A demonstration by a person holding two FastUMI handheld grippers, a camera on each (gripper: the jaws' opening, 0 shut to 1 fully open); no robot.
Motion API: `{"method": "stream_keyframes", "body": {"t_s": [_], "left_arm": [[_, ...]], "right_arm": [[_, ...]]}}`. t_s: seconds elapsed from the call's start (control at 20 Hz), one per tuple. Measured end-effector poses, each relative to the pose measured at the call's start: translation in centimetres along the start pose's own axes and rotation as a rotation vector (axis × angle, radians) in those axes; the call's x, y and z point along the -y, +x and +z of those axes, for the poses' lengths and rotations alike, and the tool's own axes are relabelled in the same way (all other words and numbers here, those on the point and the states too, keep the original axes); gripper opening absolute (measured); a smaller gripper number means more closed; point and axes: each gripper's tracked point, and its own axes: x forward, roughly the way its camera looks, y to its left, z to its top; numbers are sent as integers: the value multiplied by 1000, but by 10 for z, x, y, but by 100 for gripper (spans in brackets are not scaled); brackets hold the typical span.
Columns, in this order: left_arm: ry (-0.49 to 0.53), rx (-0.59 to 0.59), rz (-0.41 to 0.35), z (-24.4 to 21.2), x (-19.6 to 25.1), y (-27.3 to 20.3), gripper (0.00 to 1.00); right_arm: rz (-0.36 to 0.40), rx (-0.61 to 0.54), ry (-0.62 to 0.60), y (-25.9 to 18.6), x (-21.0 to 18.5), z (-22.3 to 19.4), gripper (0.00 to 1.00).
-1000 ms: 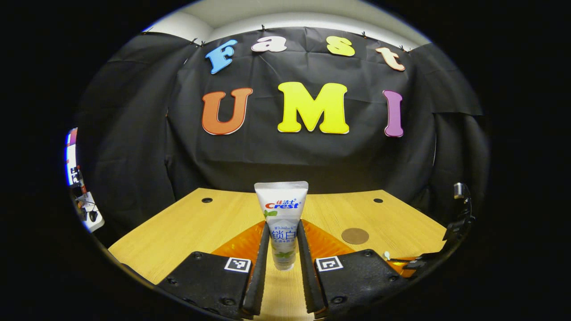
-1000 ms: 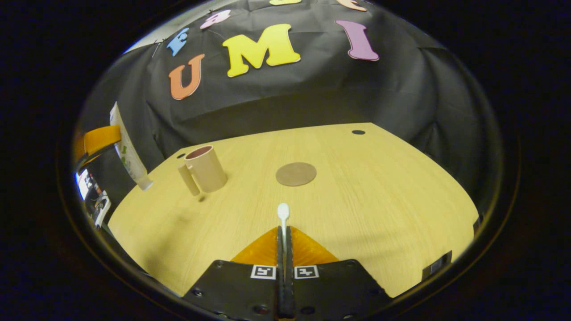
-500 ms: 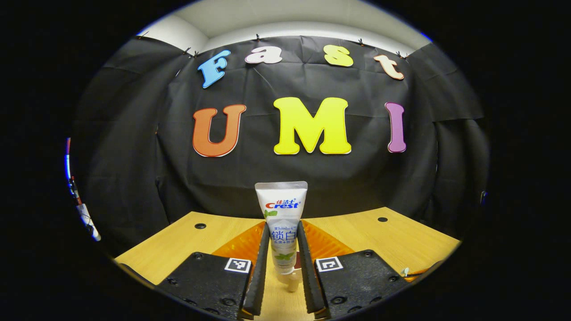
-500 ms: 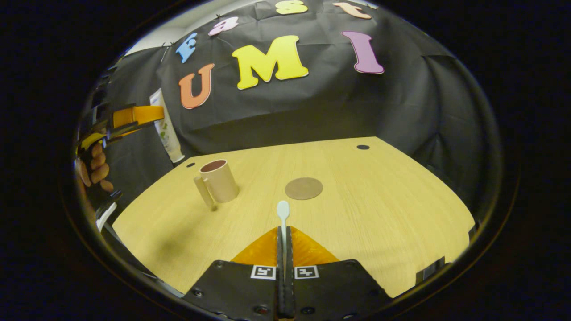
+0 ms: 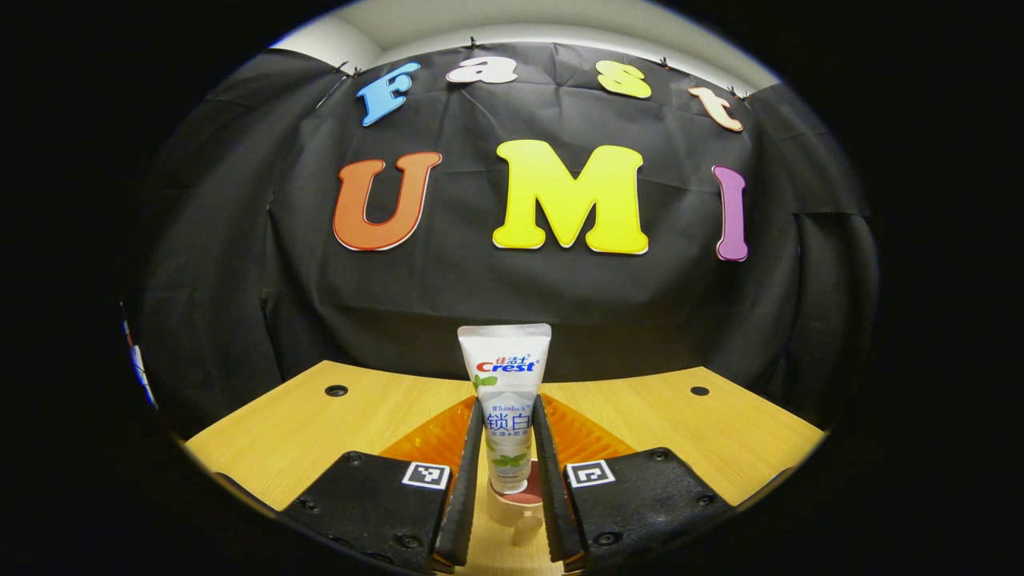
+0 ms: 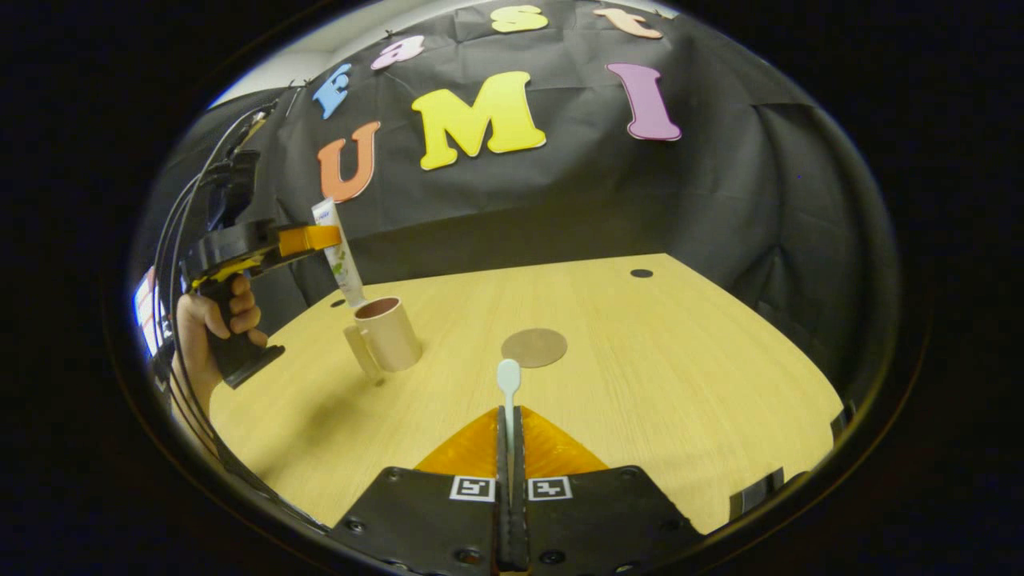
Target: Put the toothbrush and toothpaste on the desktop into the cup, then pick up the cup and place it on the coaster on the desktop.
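A printed label is seen on the tube [image 5: 506, 400] in the left gripper view: a brand word near the top, a leaf sign under it, and smaller lines of characters lower down. None of it is read off here. In the right gripper view the same tube [image 6: 340, 256] is too small for its print to be made out.

Two square black-and-white coded markers [image 5: 426, 474] [image 5: 590, 473] are seen on the body of the left gripper [image 5: 507, 402], one behind each finger. A like pair [image 6: 472, 487] [image 6: 549, 487] is seen on the right gripper [image 6: 510, 410]. These are block patterns, not letters or digits.
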Motion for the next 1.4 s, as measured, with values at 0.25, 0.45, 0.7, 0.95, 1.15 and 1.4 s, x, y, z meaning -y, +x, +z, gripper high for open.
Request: {"method": "stream_keyframes", "body": {"t_s": [0.25, 0.45, 0.7, 0.95, 1.15, 1.4], "left_arm": [[-17, -25, 2, -11, -1, 11, 39], [-14, -24, 2, -10, -2, 14, 45], [-4, -17, 3, -8, 0, 10, 51], [-17, 1, 8, -2, -4, -2, 75], [-25, 24, 24, 6, -15, -21, 100], [-12, 47, 62, 6, -43, -45, 100]], "right_arm": [[-4, 0, -2, 3, 0, 1, 0], [8, -5, -11, 6, -5, -1, 0], [14, -1, -18, 5, -8, -2, 0], [30, 27, -33, 3, -14, 5, 0], [80, 77, -75, 4, -34, 21, 0], [135, 162, -142, 21, -63, 58, 0]]}}
